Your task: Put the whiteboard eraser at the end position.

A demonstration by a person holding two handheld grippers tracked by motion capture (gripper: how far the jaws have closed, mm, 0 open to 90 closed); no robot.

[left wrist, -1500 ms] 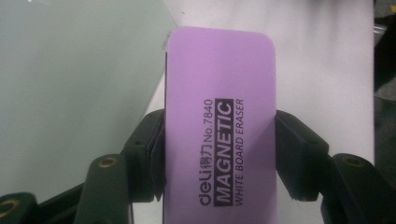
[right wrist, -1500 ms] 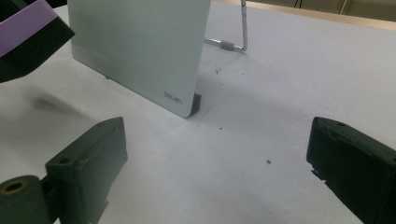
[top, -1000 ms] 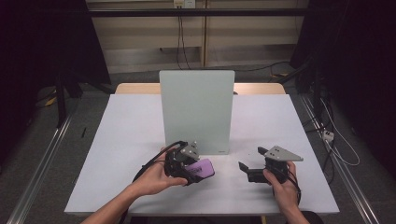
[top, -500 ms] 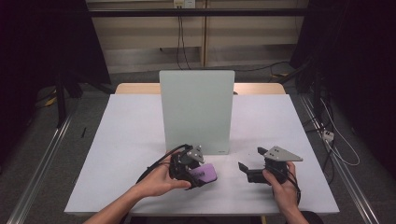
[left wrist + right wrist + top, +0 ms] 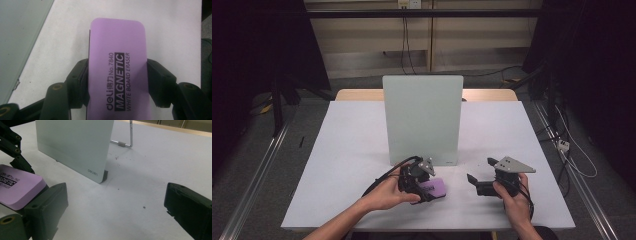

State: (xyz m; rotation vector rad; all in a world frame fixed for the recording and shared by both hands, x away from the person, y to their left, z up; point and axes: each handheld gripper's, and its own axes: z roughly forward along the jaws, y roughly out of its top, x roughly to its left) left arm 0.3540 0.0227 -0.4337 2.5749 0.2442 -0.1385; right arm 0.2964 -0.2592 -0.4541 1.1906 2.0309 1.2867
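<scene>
Dim workshop walls and a grey floor surround the white worktop (image 5: 337,165), where an upright whiteboard (image 5: 422,117) stands at the middle, nearer the front edge than the back. Just in front of its lower edge, toward the front of the worktop, the left claw (image 5: 424,187) is clamped on a purple eraser (image 5: 435,188); in the left gripper view the black jaws press both long sides of the eraser (image 5: 117,70) near its middle. The right claw (image 5: 474,182) hangs near the front right, its jaws wide apart with nothing between them.

If the eraser is to wipe the board, it should probably be kept square in the jaws, felt face turned flat to the board, and pressed evenly so it does not tip the board on its stand.

Writing on the eraser reads "deli No.7840 MAGNETIC WHITE BOARD ERASER". The whiteboard's lower corner (image 5: 92,171) also carries a small "deli" mark.
</scene>
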